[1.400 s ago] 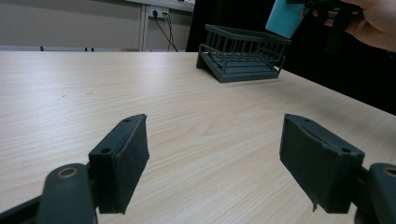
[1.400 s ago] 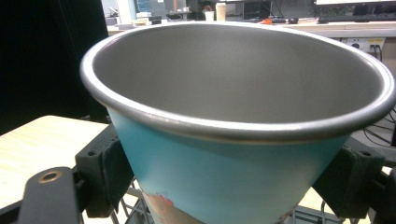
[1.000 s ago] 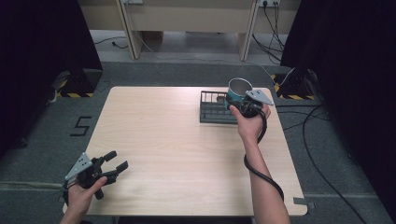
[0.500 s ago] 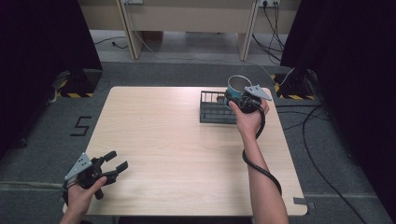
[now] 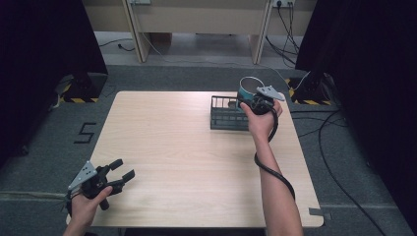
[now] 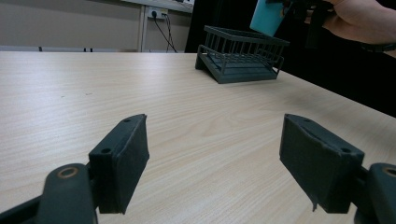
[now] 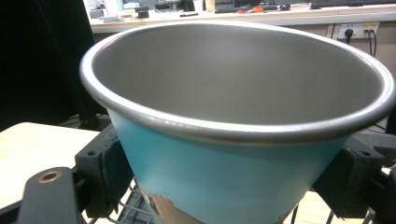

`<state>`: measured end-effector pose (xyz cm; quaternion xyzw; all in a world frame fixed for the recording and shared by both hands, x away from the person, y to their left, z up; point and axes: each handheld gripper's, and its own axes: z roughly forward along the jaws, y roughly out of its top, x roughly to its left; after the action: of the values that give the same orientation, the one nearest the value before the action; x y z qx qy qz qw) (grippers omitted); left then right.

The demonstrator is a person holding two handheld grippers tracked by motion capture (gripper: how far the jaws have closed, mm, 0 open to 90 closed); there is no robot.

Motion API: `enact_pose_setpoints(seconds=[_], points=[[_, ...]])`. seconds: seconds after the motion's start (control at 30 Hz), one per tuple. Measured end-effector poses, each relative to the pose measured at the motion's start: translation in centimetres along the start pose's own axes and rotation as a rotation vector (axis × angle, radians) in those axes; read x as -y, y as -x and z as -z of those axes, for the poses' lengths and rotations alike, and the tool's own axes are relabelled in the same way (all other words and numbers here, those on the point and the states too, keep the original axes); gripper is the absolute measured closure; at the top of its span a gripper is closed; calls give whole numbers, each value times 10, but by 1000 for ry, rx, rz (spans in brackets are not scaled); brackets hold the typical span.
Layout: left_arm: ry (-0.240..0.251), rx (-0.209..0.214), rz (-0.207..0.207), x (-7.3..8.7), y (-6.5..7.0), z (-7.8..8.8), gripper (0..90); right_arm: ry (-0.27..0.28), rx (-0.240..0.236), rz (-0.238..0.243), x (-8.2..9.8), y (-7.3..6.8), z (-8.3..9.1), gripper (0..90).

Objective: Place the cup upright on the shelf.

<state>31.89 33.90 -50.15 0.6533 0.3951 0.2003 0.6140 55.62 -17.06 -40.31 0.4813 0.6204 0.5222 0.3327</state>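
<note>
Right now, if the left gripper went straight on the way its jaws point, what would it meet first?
Bare table lies ahead of the open left gripper. The first thing in that line looks like the dark wire rack at the far side, though depth is hard to judge.

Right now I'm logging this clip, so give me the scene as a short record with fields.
right gripper: shut on the blue cup, held above the rack
blue cup: metal inside, tilted, nothing seen inside it
rack: dark wire, far right part of the table
left gripper: open, holding nothing, near left corner
</note>
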Motion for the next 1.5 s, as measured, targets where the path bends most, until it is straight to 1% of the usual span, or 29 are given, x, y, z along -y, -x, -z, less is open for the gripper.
enact_pose_setpoints(seconds=[0.2, 0.3, 0.37, 0.73, 0.8, 0.83, 1.0, 1.17, 1.3, 1.37, 1.5], points=[[1, 1, 1, 0, 0, 0, 231, -11, 6, 0, 0, 2, -4, 177], [1, 2, 1, 0, 0, 0, 231, -18, 8, -9, 1, 2, -6, 177], [1, 2, 2, 0, 0, 0, 231, -20, 10, -3, 1, 2, -8, 177], [2, 4, 3, 0, 0, 0, 231, -47, 19, -2, 5, 4, -17, 177], [3, 4, 4, 0, 0, 0, 231, -54, 23, 0, 6, 4, -18, 176], [3, 4, 4, 0, 0, 0, 231, -66, 27, 5, 8, 3, -19, 176], [3, 5, 4, 0, 0, 0, 231, -84, 35, 7, 10, 3, -22, 176], [4, 5, 5, 0, 0, 0, 231, -113, 44, 21, 14, 2, -25, 176], [4, 5, 5, 0, 0, 0, 231, -125, 41, 20, 17, 2, -26, 176], [4, 6, 4, 0, 0, 0, 231, -137, 39, 28, 20, 2, -27, 176], [3, 6, 4, 0, 0, 0, 231, -150, 44, 31, 22, 2, -29, 175]])
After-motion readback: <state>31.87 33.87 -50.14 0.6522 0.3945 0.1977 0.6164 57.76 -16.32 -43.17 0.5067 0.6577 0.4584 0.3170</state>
